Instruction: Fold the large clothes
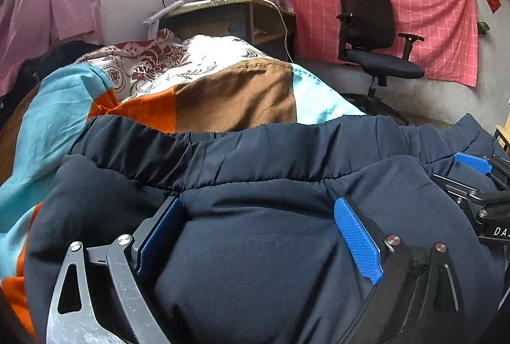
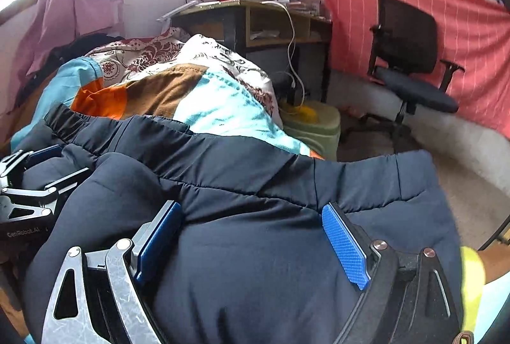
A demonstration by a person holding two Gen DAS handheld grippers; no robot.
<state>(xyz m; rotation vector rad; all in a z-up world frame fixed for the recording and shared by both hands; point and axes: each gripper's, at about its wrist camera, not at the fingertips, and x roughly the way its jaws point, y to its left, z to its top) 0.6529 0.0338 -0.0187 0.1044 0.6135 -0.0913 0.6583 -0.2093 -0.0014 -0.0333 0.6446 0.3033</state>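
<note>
- Left wrist view: your left gripper (image 1: pixel 259 235) is standing wide, navy padded garment (image 1: pixel 255 172) bulging between its pads, unpinched.
- Right wrist view: your right gripper (image 2: pixel 251 243) is gaping too, the garment lying under and ahead of it.

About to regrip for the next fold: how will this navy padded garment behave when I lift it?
The navy padded garment looks puffy, so probably floppy and light for its bulk. Its smooth shell may slip from the pads. The elastic waistband likely bunches.
</note>
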